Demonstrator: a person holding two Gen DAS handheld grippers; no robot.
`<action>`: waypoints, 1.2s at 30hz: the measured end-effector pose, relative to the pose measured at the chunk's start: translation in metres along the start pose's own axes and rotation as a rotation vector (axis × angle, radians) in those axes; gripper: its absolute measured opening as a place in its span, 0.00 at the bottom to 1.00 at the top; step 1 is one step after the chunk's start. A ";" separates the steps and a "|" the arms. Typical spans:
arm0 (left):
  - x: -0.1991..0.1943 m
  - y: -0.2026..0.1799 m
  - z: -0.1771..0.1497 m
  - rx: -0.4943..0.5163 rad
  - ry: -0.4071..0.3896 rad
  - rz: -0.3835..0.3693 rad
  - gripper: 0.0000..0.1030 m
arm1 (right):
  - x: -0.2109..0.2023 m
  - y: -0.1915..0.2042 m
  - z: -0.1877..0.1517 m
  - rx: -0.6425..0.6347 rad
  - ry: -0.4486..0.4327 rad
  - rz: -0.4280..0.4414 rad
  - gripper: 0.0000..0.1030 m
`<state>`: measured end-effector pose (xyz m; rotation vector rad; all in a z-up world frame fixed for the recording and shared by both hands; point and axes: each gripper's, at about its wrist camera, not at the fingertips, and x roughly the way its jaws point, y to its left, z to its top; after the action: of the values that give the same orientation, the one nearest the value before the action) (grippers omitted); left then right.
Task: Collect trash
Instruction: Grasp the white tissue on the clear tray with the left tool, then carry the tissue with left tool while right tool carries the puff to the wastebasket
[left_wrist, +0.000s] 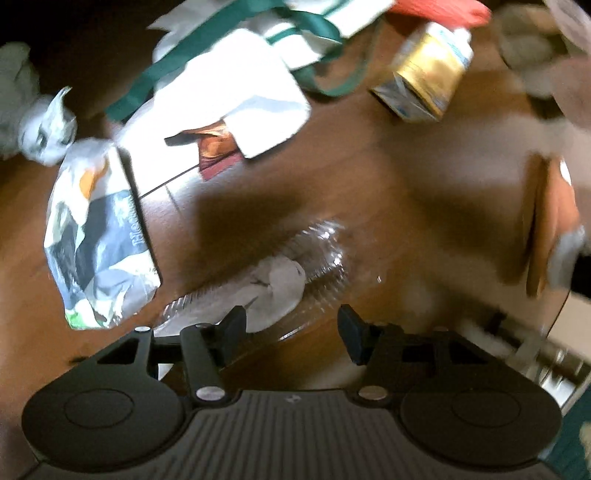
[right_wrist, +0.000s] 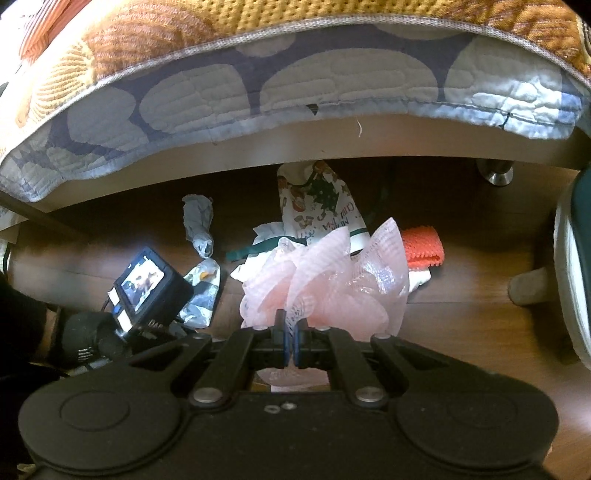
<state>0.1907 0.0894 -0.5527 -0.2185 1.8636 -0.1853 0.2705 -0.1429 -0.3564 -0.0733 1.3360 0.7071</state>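
The left fingers (left_wrist: 236, 319) stood apart, with nothing pressed between them. They pointed down at a clear plastic wrapper (left_wrist: 314, 254) holding a grey tissue (left_wrist: 279, 284), which lay flat on the wooden floor (left_wrist: 406, 177) just ahead. This was probably the next trash to take. The right fingers (right_wrist: 282, 325) were closed on a pink plastic bag (right_wrist: 332, 273), held up off the floor, probably to receive the trash. Further out lay a crumpled packet (left_wrist: 96, 236), white paper (left_wrist: 236, 88) with a green ribbon (left_wrist: 162, 74), and a gold carton (left_wrist: 424, 74). They lay scattered on the floor beside a bed (right_wrist: 295, 88).
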 end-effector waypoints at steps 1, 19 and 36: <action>0.001 0.003 0.001 -0.040 -0.002 -0.004 0.50 | 0.000 -0.001 0.000 0.000 0.000 0.001 0.03; 0.038 -0.007 0.012 -0.162 0.011 0.104 0.23 | 0.006 -0.002 0.000 0.012 0.001 -0.017 0.03; -0.070 -0.041 0.001 -0.136 -0.082 0.146 0.21 | -0.007 0.003 -0.002 -0.021 -0.069 -0.041 0.03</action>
<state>0.2145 0.0664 -0.4788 -0.1793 1.8036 0.0501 0.2666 -0.1446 -0.3497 -0.0921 1.2584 0.6829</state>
